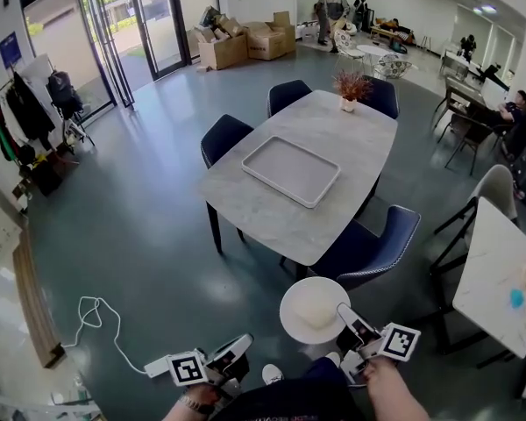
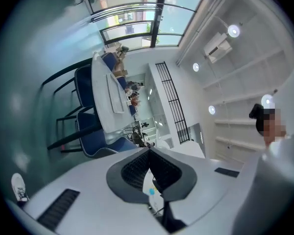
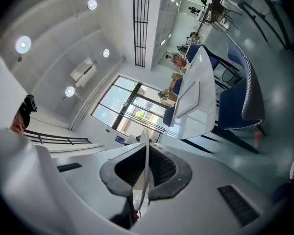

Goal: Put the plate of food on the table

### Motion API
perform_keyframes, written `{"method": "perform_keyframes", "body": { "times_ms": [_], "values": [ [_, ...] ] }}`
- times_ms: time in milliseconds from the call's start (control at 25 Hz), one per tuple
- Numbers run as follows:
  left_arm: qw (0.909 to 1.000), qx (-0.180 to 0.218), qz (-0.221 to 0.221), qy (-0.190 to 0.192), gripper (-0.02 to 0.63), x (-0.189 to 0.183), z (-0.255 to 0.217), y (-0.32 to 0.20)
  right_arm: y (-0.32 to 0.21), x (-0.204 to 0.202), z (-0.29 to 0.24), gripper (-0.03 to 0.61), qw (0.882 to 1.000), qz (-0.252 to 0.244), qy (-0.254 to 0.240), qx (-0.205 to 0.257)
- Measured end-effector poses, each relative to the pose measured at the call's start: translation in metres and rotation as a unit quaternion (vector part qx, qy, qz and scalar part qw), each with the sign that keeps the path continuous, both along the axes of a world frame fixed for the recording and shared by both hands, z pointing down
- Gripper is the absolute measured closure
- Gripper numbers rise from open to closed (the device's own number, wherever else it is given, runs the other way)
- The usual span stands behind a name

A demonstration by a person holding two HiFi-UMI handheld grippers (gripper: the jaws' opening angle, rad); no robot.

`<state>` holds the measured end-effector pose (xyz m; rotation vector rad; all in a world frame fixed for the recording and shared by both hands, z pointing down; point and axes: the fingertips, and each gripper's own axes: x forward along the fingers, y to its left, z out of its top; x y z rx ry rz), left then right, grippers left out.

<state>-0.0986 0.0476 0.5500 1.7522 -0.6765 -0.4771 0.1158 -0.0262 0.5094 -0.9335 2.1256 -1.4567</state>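
The task is at its carrying stage - nothing has been set down yet. The plate point(image 1: 289, 324) hangs in the air low in the head view, well short of the counter point(image 1: 272, 224), with a pale mound of food point(image 1: 316, 305) heaped at its middle. The right gripper point(image 1: 344, 315) holds it by the near edge. In the right gripper view the plate's thin white rim runs edge-on between the jaws, which are clamped onto it. The left gripper point(image 1: 238, 349) sits low and to the left, apart from the plate. Its own view shows its jaws pressed together with nothing between them, so 1 gripper carries the whole load.

The counter ahead bears a grey tray point(image 1: 277, 188) near its middle and a small potted plant point(image 1: 351, 88) at the far end. Bare marble shows at the near corner, just beyond a blue chair point(image 1: 368, 248).

What is left, as I judge it, is nearly everything: close the gap to the counter, bring the plate level over a bare spot or the tray - the task does not say which - lower it and let go.
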Motion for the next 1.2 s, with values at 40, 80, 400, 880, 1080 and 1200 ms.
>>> {"method": "perform_keyframes", "body": {
  "times_ms": [40, 80, 400, 880, 1080, 1200],
  "values": [
    [0.9996, 0.015, 0.009, -0.022, 0.607, 0.000, -0.002, 0.000, -0.004, 0.001, -0.001, 0.558, 1.000, 0.004, -0.001, 0.001],
    [0.9985, 0.030, 0.018, -0.042, 0.607, 0.001, -0.005, 0.000, -0.009, 0.002, -0.002, 0.558, 1.000, 0.007, 0.000, 0.002],
    [0.9888, 0.083, 0.048, -0.115, 0.607, 0.017, -0.015, -0.005, -0.065, 0.017, 0.002, 0.558, 1.000, 0.020, 0.008, -0.001],
    [0.9799, 0.103, -0.044, -0.165, 0.607, 0.013, -0.035, -0.069, -0.241, 0.022, 0.032, 0.558, 0.998, 0.007, 0.028, -0.050],
    [0.9788, 0.082, -0.091, -0.164, 0.607, 0.006, -0.031, -0.100, -0.332, 0.010, 0.048, 0.558, 0.997, 0.012, 0.034, -0.073],
    [0.9761, 0.071, -0.108, -0.174, 0.607, 0.005, -0.028, -0.117, -0.381, 0.005, 0.063, 0.558, 0.995, 0.015, 0.042, -0.085]
  ]
}}
